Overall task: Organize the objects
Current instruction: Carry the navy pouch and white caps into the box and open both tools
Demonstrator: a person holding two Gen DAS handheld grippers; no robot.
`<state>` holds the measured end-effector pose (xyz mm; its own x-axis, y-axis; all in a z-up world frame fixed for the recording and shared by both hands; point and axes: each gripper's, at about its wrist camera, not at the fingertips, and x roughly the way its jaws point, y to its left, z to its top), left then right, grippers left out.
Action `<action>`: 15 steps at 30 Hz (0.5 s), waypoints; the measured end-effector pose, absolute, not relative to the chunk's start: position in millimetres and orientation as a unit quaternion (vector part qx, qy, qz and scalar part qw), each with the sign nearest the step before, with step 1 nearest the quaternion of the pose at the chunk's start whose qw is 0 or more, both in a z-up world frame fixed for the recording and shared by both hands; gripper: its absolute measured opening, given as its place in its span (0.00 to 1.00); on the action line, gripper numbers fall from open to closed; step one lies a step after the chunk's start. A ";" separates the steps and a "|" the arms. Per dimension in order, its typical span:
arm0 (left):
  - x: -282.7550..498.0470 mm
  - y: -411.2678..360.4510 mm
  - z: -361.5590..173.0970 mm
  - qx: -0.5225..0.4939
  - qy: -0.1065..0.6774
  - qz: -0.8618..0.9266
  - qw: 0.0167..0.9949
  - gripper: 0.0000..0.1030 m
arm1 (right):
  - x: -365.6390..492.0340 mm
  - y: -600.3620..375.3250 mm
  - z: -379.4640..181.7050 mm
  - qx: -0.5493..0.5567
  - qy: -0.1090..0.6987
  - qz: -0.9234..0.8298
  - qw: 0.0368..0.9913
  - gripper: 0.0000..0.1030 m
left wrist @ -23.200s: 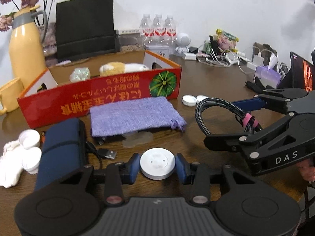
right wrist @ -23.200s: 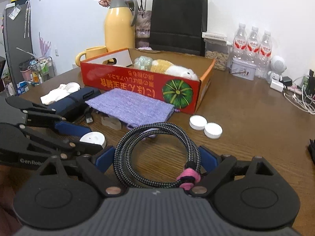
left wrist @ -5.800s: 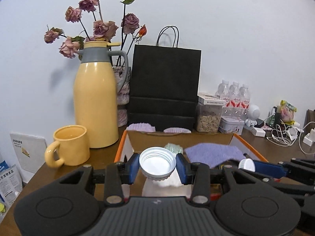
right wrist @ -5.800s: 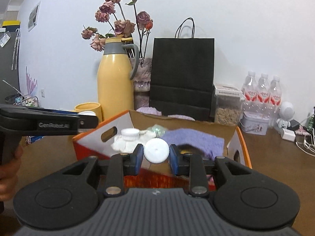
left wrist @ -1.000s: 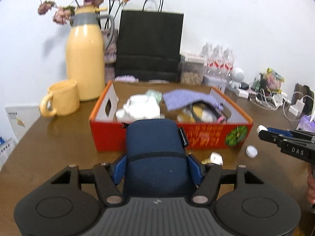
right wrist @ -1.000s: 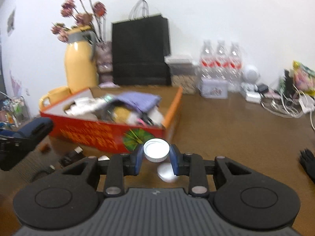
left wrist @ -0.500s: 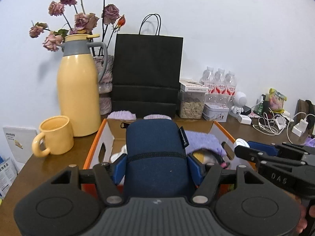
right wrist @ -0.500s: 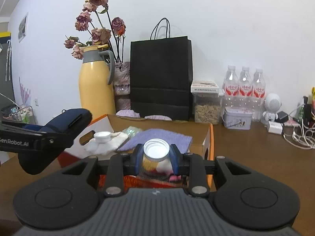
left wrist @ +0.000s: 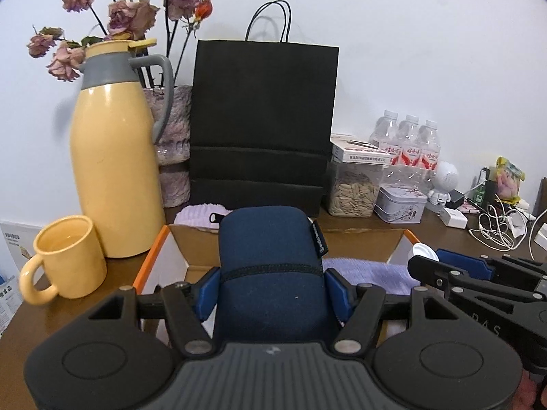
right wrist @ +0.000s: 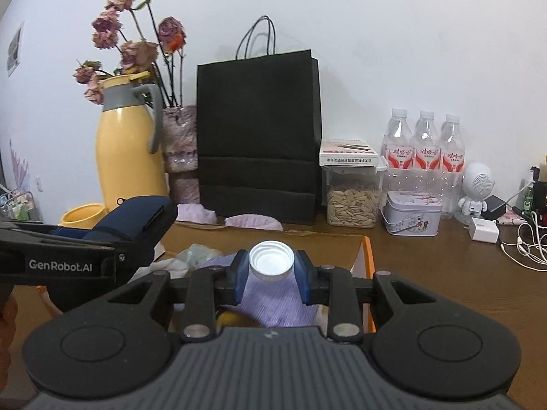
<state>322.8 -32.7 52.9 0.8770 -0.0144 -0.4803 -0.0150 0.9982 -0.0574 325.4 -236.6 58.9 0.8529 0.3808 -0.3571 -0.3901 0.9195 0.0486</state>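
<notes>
My left gripper [left wrist: 271, 288] is shut on a dark blue zip pouch [left wrist: 270, 266] and holds it above the open cardboard box [left wrist: 160, 256]. The pouch also shows in the right wrist view [right wrist: 136, 222] at the left. My right gripper [right wrist: 271, 275] is shut on a white bottle cap [right wrist: 271, 260], held over the box's right part, above a purple cloth [right wrist: 273, 300]. The same cap [left wrist: 424, 252] and right gripper [left wrist: 444, 263] show at the right of the left wrist view. White cloth and a crumpled greenish wrapper [right wrist: 196, 251] lie in the box.
Behind the box stand a yellow thermos [left wrist: 114, 150], a yellow mug [left wrist: 68, 261], a black paper bag [left wrist: 261, 126], a seed jar [left wrist: 354, 194], a tin [left wrist: 400, 203], water bottles [right wrist: 425, 150] and a white robot figure [right wrist: 475, 188]. Chargers and cables [left wrist: 495, 225] lie at the right.
Both grippers have moved forward over the box, each keeping its load. The pouch and the cap sit closer to the box's back wall than half a second ago.
</notes>
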 end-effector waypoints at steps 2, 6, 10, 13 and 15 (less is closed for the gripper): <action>335.0 -30.0 53.0 -0.030 0.251 -0.002 0.967 0.62 | 336.0 -234.6 57.8 -0.013 0.183 0.197 0.963 0.28; 353.7 -26.0 51.7 -0.028 0.249 0.011 0.968 0.74 | 357.3 -231.6 53.9 -0.013 0.195 0.199 0.960 0.29; 355.4 -19.2 52.3 -0.028 0.223 0.022 0.974 1.00 | 367.7 -230.8 47.4 -0.019 0.203 0.192 0.960 0.74; 355.9 -14.1 51.5 -0.029 0.220 0.028 0.975 1.00 | 366.5 -233.2 47.5 -0.021 0.199 0.194 0.960 0.91; 357.1 -11.4 49.8 -0.032 0.227 0.030 0.973 1.00 | 365.0 -234.9 49.0 -0.018 0.195 0.194 0.961 1.00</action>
